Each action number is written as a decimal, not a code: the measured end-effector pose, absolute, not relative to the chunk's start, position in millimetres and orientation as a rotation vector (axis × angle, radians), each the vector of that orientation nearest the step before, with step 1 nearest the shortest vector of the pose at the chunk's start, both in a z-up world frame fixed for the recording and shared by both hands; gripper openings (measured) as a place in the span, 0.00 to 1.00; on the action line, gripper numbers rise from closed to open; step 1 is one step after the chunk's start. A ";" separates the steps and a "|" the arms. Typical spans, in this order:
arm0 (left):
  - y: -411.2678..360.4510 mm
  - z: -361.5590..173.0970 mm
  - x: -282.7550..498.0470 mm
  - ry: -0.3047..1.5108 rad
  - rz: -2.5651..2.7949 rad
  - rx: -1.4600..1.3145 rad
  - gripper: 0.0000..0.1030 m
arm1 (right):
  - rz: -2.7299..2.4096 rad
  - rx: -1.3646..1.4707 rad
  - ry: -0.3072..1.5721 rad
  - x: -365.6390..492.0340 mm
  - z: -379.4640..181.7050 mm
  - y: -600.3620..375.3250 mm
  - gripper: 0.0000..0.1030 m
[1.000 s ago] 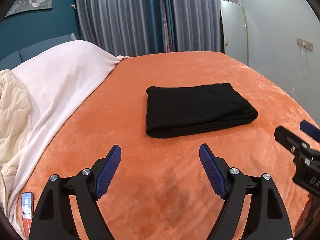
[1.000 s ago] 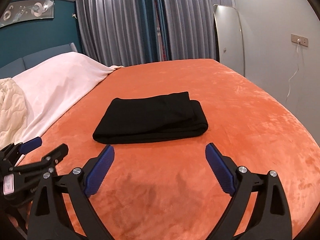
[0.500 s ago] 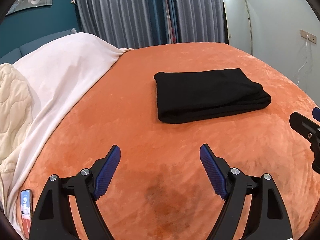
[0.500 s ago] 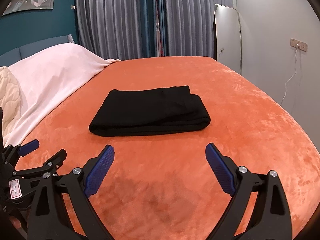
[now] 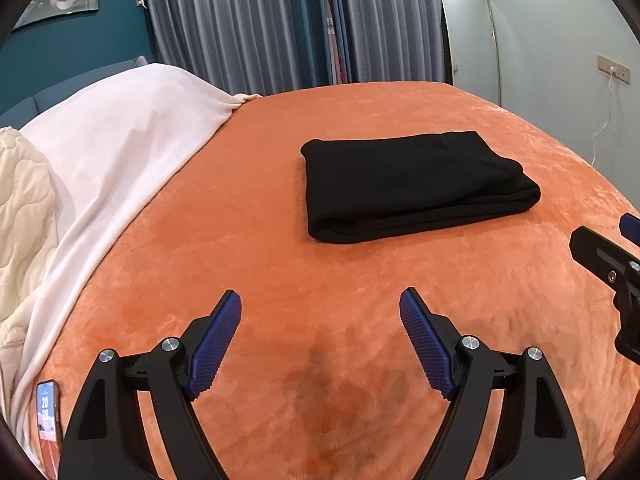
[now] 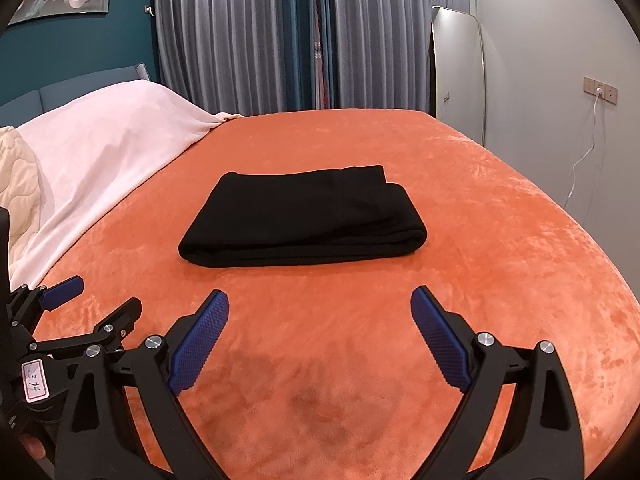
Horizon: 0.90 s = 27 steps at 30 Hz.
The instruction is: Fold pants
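Black pants [image 5: 412, 184] lie folded into a thick rectangle on the orange bedspread [image 5: 248, 248], their rolled fold edge toward the right. In the right wrist view the same pants [image 6: 304, 216] sit ahead of center. My left gripper [image 5: 320, 312] hovers over bare bedspread short of the pants, open, nothing between its blue pads. My right gripper [image 6: 320, 312] is also open and empty, a little back from the pants' near edge. Each gripper shows at the other view's edge: the right gripper [image 5: 612, 264] at the right, the left gripper [image 6: 92, 300] at the lower left.
A white blanket [image 5: 112, 160] and a cream quilt [image 5: 20, 232] cover the bed's left side. A phone [image 5: 49, 420] lies at the lower left edge. Grey curtains [image 6: 280, 40], a leaning mirror [image 6: 456, 76] and a wall socket with a cable [image 6: 596, 96] stand beyond the bed.
Both grippers drew back slightly and sank a little, so the pants shifted in both views. Both stayed open and empty; the pants did not move.
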<state>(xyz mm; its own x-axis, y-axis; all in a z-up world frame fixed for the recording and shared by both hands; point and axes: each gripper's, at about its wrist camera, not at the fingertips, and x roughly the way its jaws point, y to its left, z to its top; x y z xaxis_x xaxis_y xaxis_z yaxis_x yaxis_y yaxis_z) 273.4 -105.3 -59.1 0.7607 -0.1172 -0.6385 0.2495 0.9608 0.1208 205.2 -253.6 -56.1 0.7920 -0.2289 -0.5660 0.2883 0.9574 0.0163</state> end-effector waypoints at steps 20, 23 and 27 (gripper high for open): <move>-115.8 -64.5 272.4 0.646 -0.198 0.238 0.77 | -0.284 0.106 0.605 212.2 -61.1 -253.9 0.88; -115.0 -63.9 275.0 0.651 -0.202 0.229 0.77 | -0.286 0.110 0.603 211.7 -62.1 -253.3 0.88; -114.8 -63.3 275.6 0.654 -0.207 0.217 0.77 | -0.286 0.110 0.605 211.6 -62.3 -253.8 0.88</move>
<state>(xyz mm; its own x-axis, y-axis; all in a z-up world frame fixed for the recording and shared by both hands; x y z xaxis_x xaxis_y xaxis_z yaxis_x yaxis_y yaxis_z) 275.6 -114.8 -63.3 0.7747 -0.1220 -0.6205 0.2580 0.9568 0.1341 211.6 -253.8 -62.3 0.7847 -0.2329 -0.5745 0.2967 0.9548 0.0182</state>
